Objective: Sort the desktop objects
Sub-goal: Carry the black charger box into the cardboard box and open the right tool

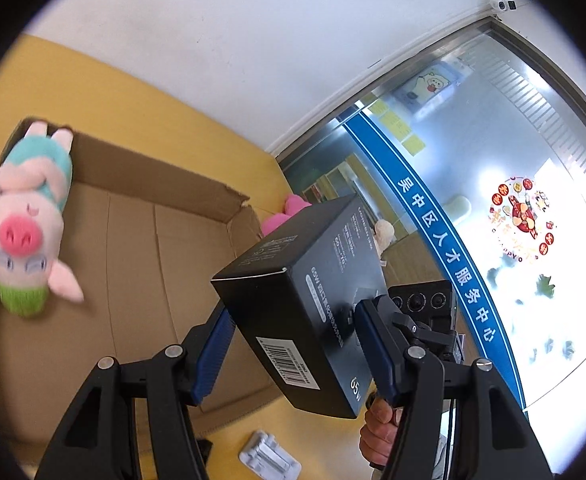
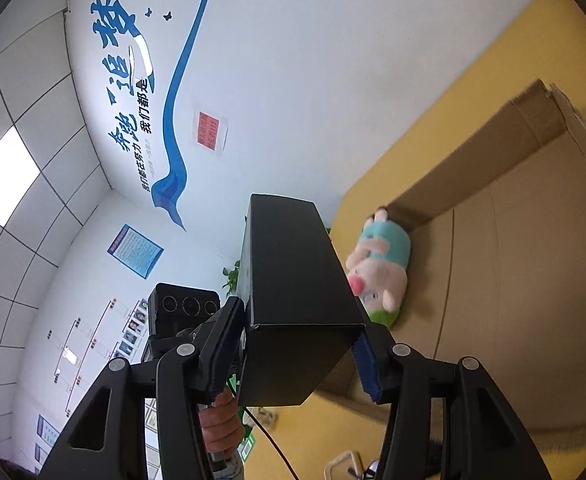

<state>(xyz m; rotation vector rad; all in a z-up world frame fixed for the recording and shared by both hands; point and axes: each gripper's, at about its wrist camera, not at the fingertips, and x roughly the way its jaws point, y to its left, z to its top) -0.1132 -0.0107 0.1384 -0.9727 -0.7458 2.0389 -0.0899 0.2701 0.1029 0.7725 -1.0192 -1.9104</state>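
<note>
A black rectangular product box (image 1: 305, 304) with a barcode label is held in the air between both grippers, above the yellow table. My left gripper (image 1: 293, 344) is shut on one end of it. My right gripper (image 2: 299, 350) is shut on the other end of the same black box (image 2: 293, 292). An open cardboard box (image 1: 141, 248) lies on the table beyond it. A pink pig plush (image 1: 29, 220) in a teal top lies inside it at its far left corner; it also shows in the right wrist view (image 2: 381, 268).
The yellow table (image 1: 105, 92) meets a white wall behind the carton (image 2: 513, 280). A pink plush (image 1: 287, 212) lies past the carton's right flap. A white plastic part (image 1: 269, 458) lies on the table near me. A glass door (image 1: 493, 200) stands to the right.
</note>
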